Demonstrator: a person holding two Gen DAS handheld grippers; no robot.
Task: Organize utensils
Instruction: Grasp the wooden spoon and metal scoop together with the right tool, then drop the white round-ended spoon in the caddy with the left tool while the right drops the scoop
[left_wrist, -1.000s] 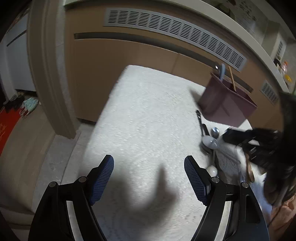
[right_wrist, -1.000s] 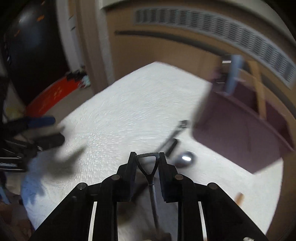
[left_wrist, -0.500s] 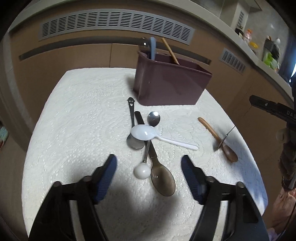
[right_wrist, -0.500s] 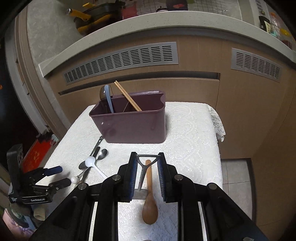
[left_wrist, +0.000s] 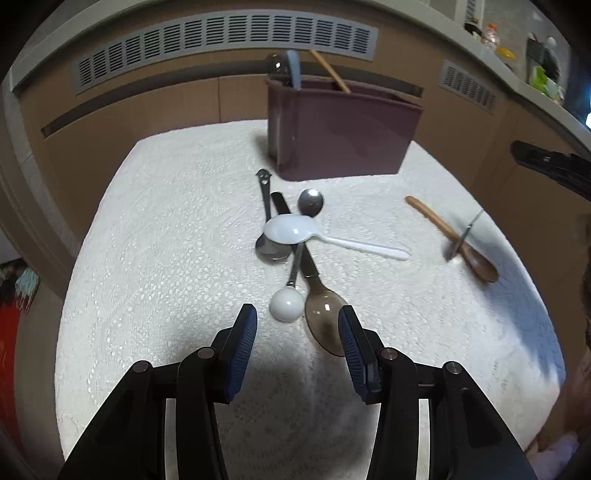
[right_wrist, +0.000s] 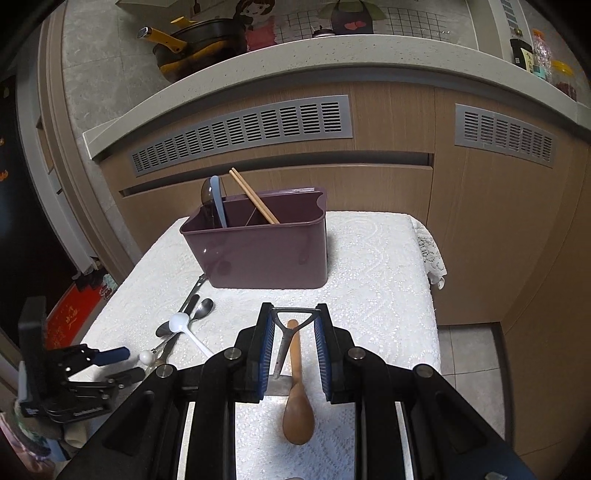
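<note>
- Metal peeler (right_wrist: 286, 334) stayed pinched in the right hand-held gripper (right_wrist: 294, 345), swung round to face the bin (right_wrist: 258, 254).
- Left hand-held gripper (left_wrist: 297, 334), empty, narrowed over the brown spoon (left_wrist: 325, 321).

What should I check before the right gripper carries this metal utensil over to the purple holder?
1. Grip of the right gripper on the metal utensil: ok, the pads press on its looped handle.
2. Utensil free of the wooden spoon: cannot tell, its lower end crosses the spoon's handle.
3. Room in the purple holder: ok, there is open space beside the chopsticks and the blue utensil.
4. Way to the holder: ok, only bare white cloth lies in between.
5. The left gripper out of the way: ok, it is over the spoon pile. Its jaws have just been closing, with nothing gripped.
</note>
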